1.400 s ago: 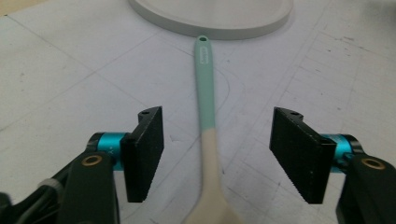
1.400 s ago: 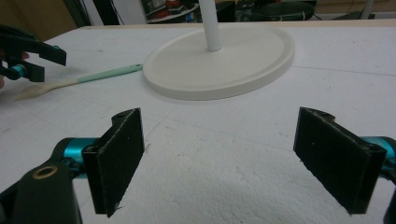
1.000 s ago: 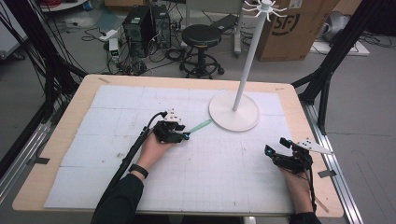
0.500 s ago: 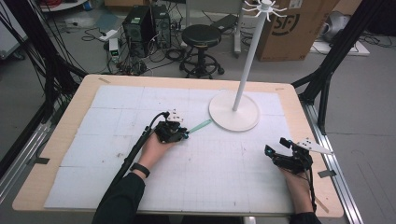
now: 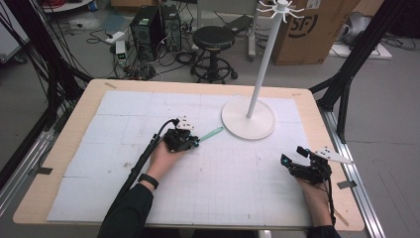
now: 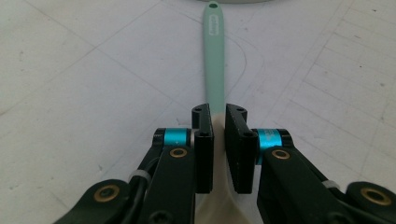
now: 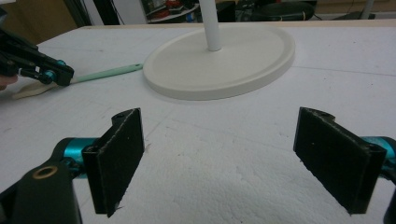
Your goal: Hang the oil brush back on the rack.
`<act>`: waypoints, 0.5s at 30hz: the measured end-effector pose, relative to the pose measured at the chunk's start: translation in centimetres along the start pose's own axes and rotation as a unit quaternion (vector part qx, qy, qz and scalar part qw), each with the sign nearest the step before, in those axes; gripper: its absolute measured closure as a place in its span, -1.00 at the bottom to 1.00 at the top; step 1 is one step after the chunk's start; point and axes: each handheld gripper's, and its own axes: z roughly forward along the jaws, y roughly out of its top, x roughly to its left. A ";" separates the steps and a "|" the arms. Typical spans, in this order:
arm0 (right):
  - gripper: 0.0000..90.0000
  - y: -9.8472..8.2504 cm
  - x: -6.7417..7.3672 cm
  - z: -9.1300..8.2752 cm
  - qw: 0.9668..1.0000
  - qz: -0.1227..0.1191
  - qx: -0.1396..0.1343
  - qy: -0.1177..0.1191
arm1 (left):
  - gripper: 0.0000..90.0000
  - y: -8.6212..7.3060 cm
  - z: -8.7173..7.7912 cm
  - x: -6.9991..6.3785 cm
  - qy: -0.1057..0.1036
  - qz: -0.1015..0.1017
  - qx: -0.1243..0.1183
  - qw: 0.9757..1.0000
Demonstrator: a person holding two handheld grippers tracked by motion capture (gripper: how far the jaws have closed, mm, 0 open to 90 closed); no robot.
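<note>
Spatula with a long mint-green handle and a cream-coloured blade [image 6: 214, 56] lies flat on the white foam mat [image 5: 124, 129] that covers the wooden table [image 5: 64, 144]. It sits left of the middle of the mat. Its handle tip, with a small hole in it, points at the round white base of the tall white pole stand [image 5: 247, 119] and ends just beside that base.

In the left gripper view, the left gripper [image 6: 218, 140] has its two black jaws pressed in on the spatula, right where the green handle meets the cream blade. The jaws have just been closing, and now they pinch the spatula from both sides. The blade end runs back under the gripper. In the high view, a hand holds this gripper low on the mat.

The right gripper [image 7: 233, 158] is near the right edge of the table, well apart from the spatula. Its jaws stand wide open with nothing between them, just bare mat. It looks across the mat at the stand's base, with the spatula and the left gripper off to one side.
</note>
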 end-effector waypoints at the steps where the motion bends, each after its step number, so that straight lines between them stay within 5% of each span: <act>1: -0.65 0.0 0.0 0.0 1.000 0.000 0.000 0.000 | 0.83 0.1 -0.2 0.0 -0.002 -0.003 -0.004 1.000; 15: -0.65 0.0 0.0 0.0 1.000 0.000 0.000 -0.002 | 0.83 2.4 -3.7 0.3 -0.014 -0.029 -0.091 0.995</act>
